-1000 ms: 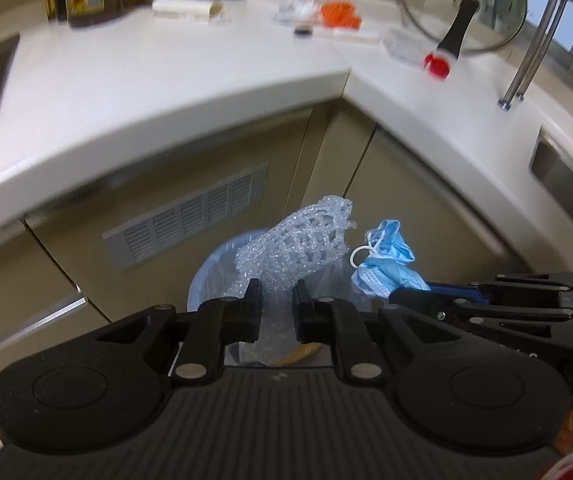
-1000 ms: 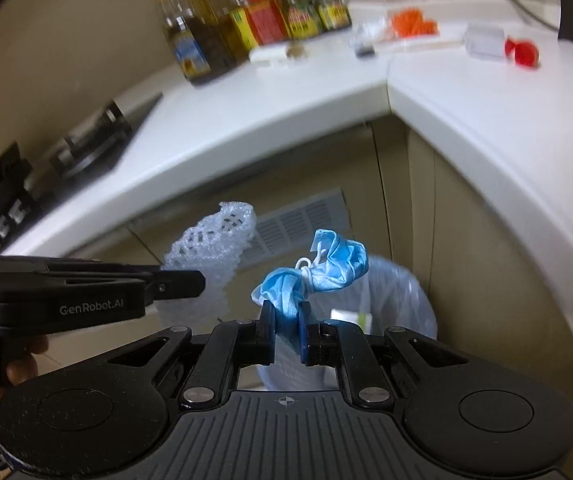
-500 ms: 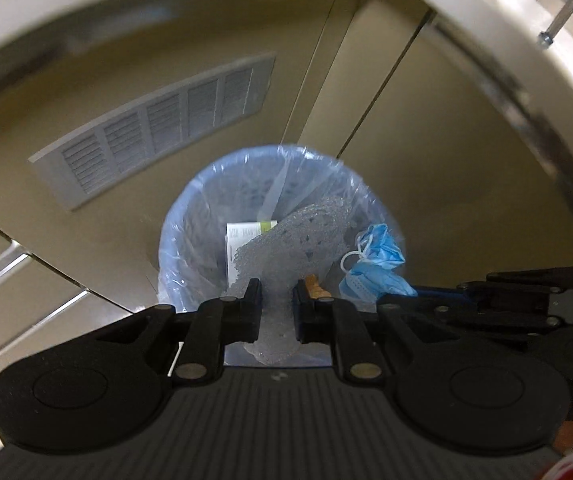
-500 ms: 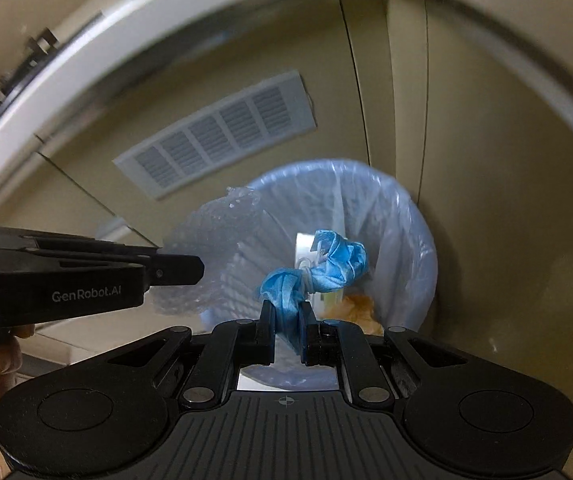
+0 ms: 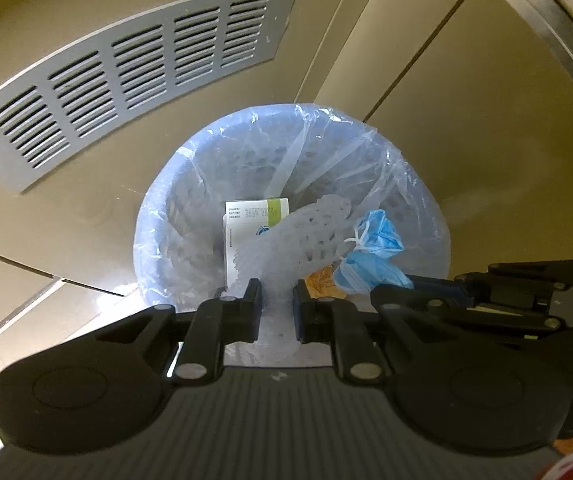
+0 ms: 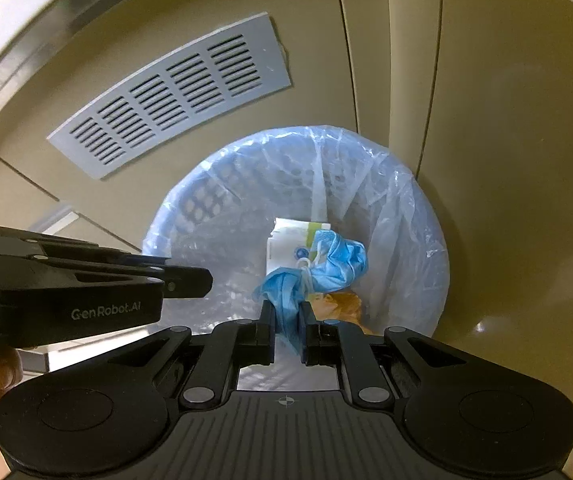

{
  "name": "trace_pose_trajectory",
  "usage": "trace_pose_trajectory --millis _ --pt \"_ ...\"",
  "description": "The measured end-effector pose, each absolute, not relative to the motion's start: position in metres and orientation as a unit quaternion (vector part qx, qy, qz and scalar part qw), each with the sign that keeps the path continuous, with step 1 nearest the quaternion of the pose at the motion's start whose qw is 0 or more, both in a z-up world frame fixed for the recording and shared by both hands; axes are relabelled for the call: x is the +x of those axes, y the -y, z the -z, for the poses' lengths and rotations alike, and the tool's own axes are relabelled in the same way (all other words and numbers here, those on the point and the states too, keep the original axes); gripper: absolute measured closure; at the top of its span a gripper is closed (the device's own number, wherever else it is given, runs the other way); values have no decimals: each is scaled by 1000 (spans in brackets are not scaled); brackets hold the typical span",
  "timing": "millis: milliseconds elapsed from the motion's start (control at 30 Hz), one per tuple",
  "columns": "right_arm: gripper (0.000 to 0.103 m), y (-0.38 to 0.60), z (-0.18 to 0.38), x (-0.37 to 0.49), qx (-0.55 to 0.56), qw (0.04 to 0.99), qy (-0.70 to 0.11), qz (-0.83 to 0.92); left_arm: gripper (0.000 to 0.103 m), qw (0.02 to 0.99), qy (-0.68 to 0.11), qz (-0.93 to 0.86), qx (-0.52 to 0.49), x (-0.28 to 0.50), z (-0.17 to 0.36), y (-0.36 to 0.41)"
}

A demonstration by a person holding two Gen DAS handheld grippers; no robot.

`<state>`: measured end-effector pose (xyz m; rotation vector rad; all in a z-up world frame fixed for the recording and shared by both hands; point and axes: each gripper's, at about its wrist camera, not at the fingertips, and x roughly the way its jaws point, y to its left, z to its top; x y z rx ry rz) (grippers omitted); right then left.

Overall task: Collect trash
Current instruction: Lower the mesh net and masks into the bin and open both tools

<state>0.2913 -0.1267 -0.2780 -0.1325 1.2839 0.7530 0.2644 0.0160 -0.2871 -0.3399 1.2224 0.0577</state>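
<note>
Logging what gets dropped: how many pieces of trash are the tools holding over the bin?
2. A white foam net in the left tool; a blue face mask in the right tool.

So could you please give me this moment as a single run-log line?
left gripper: shut on foam net | right gripper: shut on blue face mask | both above lined trash bin | nothing released yet

Dim, warm yellowish indoor light. Both fisheye views bow straight cabinet lines strongly toward the edges. Soft glare spots shine on the cabinet door [image 6: 482, 326] and the clear bin liner [image 5: 398, 168]. Slight softness throughout; corners darken.
</note>
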Motion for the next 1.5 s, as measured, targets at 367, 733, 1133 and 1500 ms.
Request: trace_pose_trajectory --millis 367,733,1133,1500 --pt "92 125 289 302 -54 735 -590 -330 75 803 -574 -24 -157 271 295 -22" --pt "69 125 289 305 -50 737 -591 -323 65 804 -572 -30 -160 267 287 -22" --pt "53 131 276 300 -43 745 -584 -321 65 808 -567 -37 -157 256 276 -21" --pt "37 151 231 280 -28 761 -562 -325 63 832 -535 -49 -142 227 225 -7"
